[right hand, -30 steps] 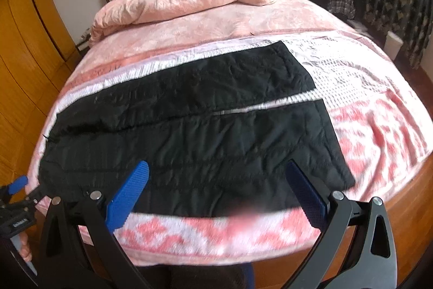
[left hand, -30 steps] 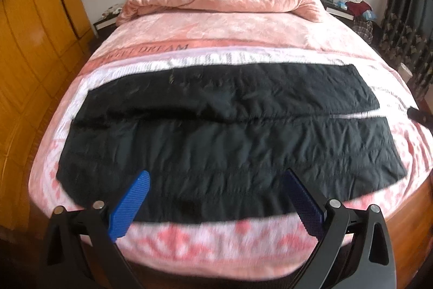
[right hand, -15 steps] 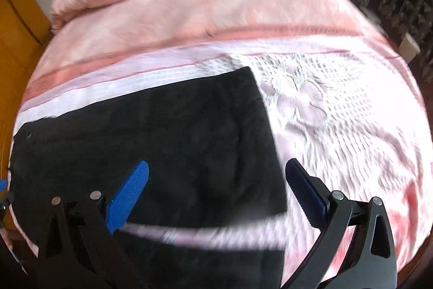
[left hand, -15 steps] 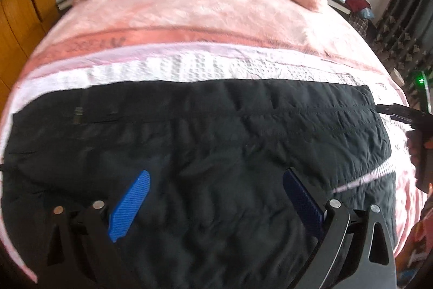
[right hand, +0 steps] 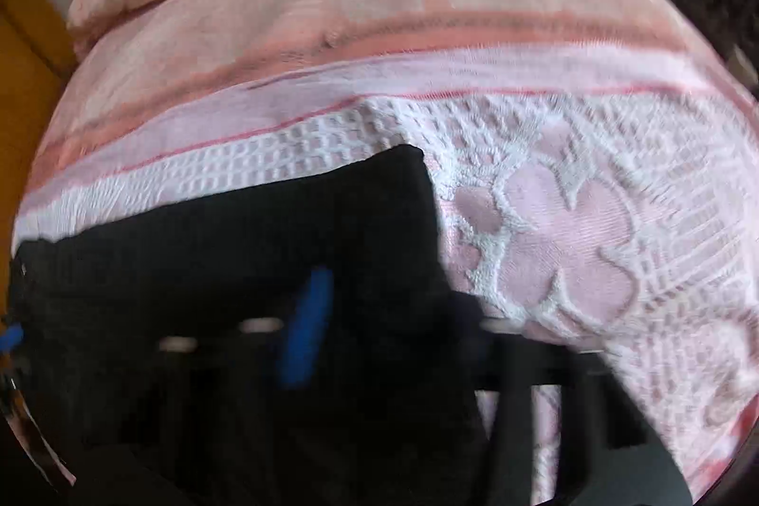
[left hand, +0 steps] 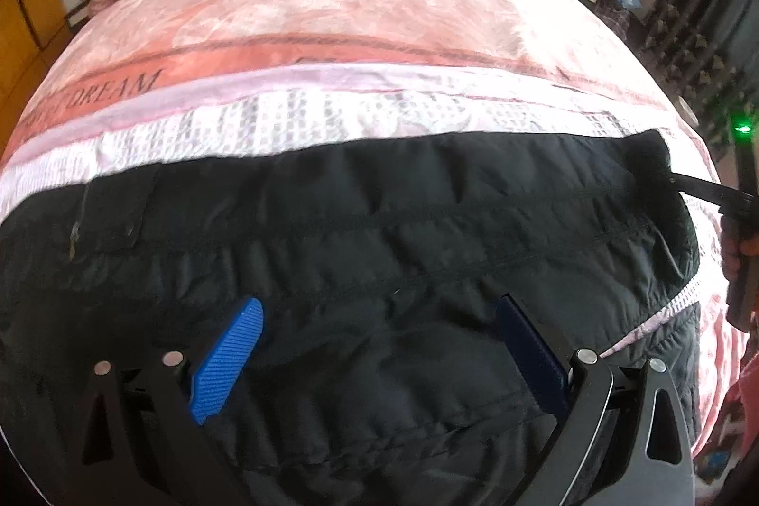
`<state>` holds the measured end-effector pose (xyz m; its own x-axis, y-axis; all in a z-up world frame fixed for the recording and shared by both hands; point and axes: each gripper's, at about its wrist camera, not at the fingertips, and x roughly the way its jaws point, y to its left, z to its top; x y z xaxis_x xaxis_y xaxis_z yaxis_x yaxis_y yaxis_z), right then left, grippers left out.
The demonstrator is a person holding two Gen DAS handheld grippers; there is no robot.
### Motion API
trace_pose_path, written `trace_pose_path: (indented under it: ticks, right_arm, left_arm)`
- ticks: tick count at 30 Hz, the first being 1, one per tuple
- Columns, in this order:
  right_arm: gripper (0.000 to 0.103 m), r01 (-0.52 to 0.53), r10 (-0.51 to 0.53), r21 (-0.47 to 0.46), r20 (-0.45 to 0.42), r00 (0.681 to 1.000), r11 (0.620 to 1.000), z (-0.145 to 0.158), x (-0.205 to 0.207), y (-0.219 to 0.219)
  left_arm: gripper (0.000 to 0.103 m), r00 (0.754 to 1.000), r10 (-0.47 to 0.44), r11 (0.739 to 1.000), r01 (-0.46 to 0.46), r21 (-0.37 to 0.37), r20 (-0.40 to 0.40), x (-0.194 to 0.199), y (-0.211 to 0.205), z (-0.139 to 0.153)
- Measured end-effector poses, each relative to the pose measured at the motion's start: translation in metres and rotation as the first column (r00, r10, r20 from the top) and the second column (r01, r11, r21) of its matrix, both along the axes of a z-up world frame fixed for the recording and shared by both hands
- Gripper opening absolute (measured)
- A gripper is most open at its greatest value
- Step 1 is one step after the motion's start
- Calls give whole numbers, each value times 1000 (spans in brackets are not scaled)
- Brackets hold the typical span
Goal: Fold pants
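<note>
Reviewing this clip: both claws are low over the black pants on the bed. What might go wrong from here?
1. The right claw is motion-blurred near the pants' far cuff corner; whether it has closed on cloth is unclear, so it may miss or pinch one layer.
2. The left claw is open over mid-fabric, not at an edge, so it may bunch the quilting.
3. The textured pink blanket lies directly beneath and might get pinched too.

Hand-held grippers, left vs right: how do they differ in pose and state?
The left hand-held gripper is plainly open, jaws wide apart above the middle of the pants; the right hand-held gripper is too blurred in its own view to tell open from shut. The left holds nothing; the right has its tip at the pants' far right corner, grip unclear. Both are at the same pants.
</note>
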<state>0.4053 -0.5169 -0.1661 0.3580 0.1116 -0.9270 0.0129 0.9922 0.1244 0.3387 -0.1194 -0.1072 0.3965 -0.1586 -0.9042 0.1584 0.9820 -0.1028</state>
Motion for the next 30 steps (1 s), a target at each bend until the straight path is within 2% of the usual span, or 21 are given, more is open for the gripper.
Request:
trace_pose_path:
  ticks: [1, 3, 6, 9, 14, 18, 22, 24, 25, 26, 27, 28, 29, 30]
  right_arm:
    - [13, -33, 33, -1, 16, 999, 999, 6, -6, 2]
    - [12, -86, 83, 54, 56, 995, 995, 22, -20, 3]
    - [11, -172, 157, 96, 151, 976, 980, 50, -46, 6]
    - [11, -257, 220, 131, 247, 944, 957, 77, -72, 6]
    - [11, -380, 307, 149, 364, 879, 913, 109, -108, 10]
    - [11, -431, 348, 141, 397, 849, 891, 114, -129, 9]
    - [11, -458, 370, 137, 414, 832, 878, 120, -147, 15]
    - [11, -467, 376, 136, 421, 825, 874, 123, -153, 17]
    - [11, -469, 377, 136, 422, 824, 873, 123, -153, 18]
    - [11, -471, 379, 135, 422, 823, 872, 123, -153, 18]
    - [11, -472, 382, 132, 421, 823, 872, 123, -154, 18]
    - [11, -471, 382, 130, 420, 823, 872, 123, -154, 18]
    - [11, -466, 378, 130, 420, 825, 875, 122, -153, 17]
    - [11, -462, 373, 133, 420, 827, 877, 121, -152, 16]
  left_arm:
    - [99, 1000, -18, 1000, 18, 4, 7, 3, -4, 1]
    - [99, 997, -67, 998, 67, 7, 27, 10, -13, 4]
    - [99, 981, -181, 983, 181, 11, 70, 22, -32, 8]
    - [99, 944, -307, 952, 303, 48, 124, 36, -52, 13]
    - [99, 888, -440, 895, 446, -15, 130, 64, -75, 18]
    - [99, 837, -540, 837, 545, -52, 85, 81, -91, 15]
    - [99, 784, -621, 783, 621, -25, 14, 83, -110, 3]
    - [98, 767, -642, 766, 642, -15, 4, 79, -116, 0]
    - [93, 759, -651, 759, 651, -11, 2, 77, -117, -1]
    - [79, 755, -655, 755, 655, -12, -1, 75, -116, -1]
    - [70, 756, -654, 756, 654, -5, -7, 74, -116, -2]
    - [48, 759, -650, 760, 650, 1, -18, 75, -114, -5]
    - [33, 764, -644, 764, 645, 9, -22, 76, -114, -7]
    - [27, 768, -640, 768, 640, 16, -16, 74, -112, -8]
